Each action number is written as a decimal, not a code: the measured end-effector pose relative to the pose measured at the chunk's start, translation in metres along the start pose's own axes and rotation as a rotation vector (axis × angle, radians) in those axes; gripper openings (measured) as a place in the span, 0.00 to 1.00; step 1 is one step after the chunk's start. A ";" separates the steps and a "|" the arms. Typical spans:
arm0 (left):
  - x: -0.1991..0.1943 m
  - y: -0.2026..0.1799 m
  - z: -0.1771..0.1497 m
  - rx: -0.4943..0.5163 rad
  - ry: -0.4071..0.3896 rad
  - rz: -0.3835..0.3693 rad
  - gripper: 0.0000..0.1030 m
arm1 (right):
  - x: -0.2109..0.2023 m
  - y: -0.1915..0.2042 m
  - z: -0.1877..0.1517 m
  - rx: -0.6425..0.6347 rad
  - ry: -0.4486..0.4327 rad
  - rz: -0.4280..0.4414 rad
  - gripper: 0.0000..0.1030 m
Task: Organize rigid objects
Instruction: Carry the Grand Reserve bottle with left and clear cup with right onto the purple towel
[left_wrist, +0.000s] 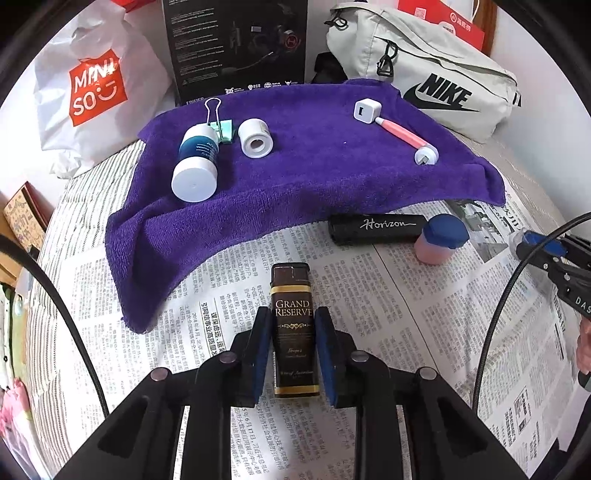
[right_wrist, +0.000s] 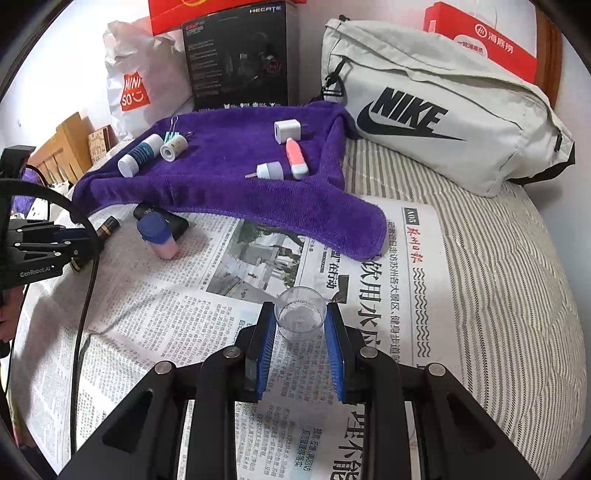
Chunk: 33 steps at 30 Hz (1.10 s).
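A: Left gripper (left_wrist: 293, 354)?
B: Clamped on the brown Grand Reserve box (left_wrist: 294, 332), blue pads tight on both long sides. Box lies on the newspaper (left_wrist: 424, 314), just below the edge of the purple towel (left_wrist: 314, 170).

A: Right gripper (right_wrist: 300, 341)?
B: Grasping a small clear plastic cup (right_wrist: 301, 314), mouth up, pads touching its wall on both sides, over the newspaper.

A: What's on the towel?
B: White-and-blue bottle (left_wrist: 195, 162) on its side, touching a binder clip (left_wrist: 218, 118); white tape roll (left_wrist: 255, 138) just beside those. Toward the right, a white charger cube (left_wrist: 365, 110) and a pink-handled tool with a white head (left_wrist: 406, 138), the cube touching the handle's end.

A: Still off the towel?
B: Black Horizon tube (left_wrist: 376, 229) lying on the newspaper by the towel's edge, a pink jar with a blue cap (left_wrist: 441, 238) touching its right end.

A: Background?
B: Nike bag (right_wrist: 443, 110), Miniso bag (left_wrist: 92, 85), black headset box (left_wrist: 236, 48), all behind the towel. Striped bedding (right_wrist: 498, 277) under the paper.
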<state>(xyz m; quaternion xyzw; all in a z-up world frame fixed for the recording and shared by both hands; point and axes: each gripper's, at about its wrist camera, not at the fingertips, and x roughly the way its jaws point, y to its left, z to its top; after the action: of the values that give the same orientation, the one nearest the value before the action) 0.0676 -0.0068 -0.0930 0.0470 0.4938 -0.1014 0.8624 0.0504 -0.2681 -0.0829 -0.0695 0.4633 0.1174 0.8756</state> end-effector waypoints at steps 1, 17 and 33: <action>0.000 0.000 -0.001 0.005 -0.003 0.002 0.22 | 0.001 0.000 0.000 -0.001 0.002 0.000 0.26; -0.014 0.022 -0.004 -0.065 -0.019 -0.073 0.22 | -0.002 0.017 0.022 -0.034 -0.012 0.019 0.26; -0.036 0.034 0.035 -0.060 -0.080 -0.089 0.22 | -0.008 0.029 0.065 -0.080 -0.074 0.043 0.26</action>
<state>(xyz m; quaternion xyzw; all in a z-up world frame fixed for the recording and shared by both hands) 0.0870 0.0247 -0.0442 -0.0051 0.4635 -0.1263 0.8771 0.0901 -0.2262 -0.0398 -0.0900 0.4269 0.1568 0.8860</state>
